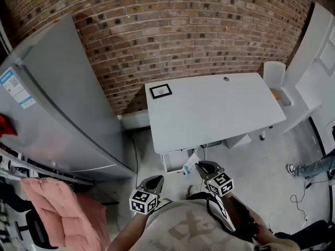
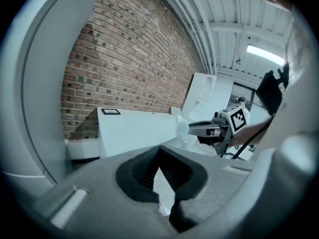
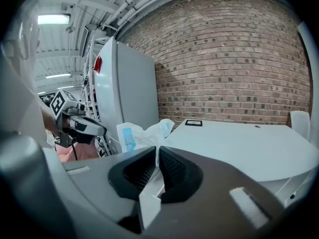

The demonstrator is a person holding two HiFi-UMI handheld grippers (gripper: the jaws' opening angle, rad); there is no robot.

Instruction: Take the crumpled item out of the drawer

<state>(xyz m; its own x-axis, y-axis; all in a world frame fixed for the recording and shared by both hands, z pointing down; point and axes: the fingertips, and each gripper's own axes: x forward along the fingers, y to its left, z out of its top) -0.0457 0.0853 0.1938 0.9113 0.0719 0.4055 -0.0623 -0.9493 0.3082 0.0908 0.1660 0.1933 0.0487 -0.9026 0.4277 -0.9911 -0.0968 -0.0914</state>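
Right gripper [image 3: 157, 152] jaws nearly shut, pinching crumpled bag [image 3: 142, 133]; bag hangs just outside drawer [image 1: 172, 159] under worktop [image 1: 220, 109]; left gripper [image 2: 159, 151] jaws closed, empty; extraction looks done; next: carry bag to worktop, release

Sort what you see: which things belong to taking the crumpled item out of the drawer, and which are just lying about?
Belong to the job: crumpled bag, right claw clamped on it, drawer under the desk.
Just lying about: small black frame, grey fridge, pink garment.
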